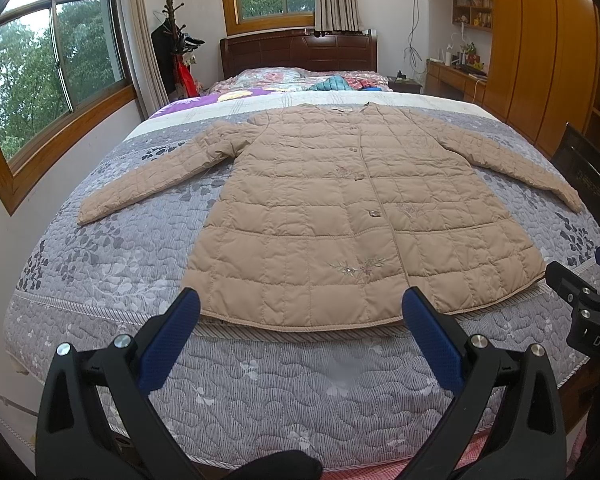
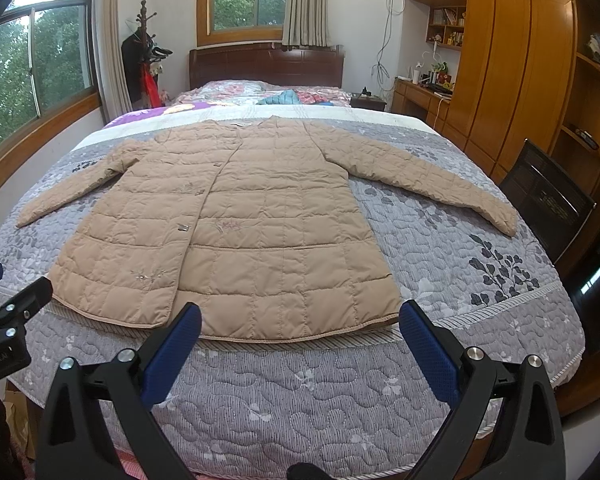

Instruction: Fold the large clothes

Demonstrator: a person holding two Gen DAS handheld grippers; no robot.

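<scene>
1. Bedroom. Bed [image 1: 100,280] fills both views under a grey quilted leaf-print cover; dark wooden headboard [image 1: 300,52] at 12 o'clock, windows [image 1: 56,64] at 10 and 12 o'clock, wooden wardrobe [image 1: 540,48] at 2 o'clock, coat stand [image 1: 174,40] at 11 o'clock.
2. Task item: beige quilted coat [image 1: 340,208] lies flat on the bed, front up, buttoned, collar toward 12 o'clock, hem toward 6 o'clock. Both sleeves are spread outward, toward 9 and 3 o'clock.
3. Left gripper [image 1: 300,320]: jaws wide apart, holding nothing, hovering just short of the hem. In its own view it faces the hem's left half.
4. Right gripper [image 2: 300,324]: jaws likewise spread, empty, just short of the hem's right half.
5. Judgement: no fold is made yet; the task is at its start.
6. Next step, likely: fold the sleeves in across the body. Pinch each cuff through the full padded thickness, lift it clear of the cover, lay it flat over the chest.
7. Risk: padding is puffy and slick, so a shallow pinch may slip. The quilted cover could also be caught with the fabric.
8. Bedding and small clothes lie heaped near the headboard, well apart from the coat.
</scene>
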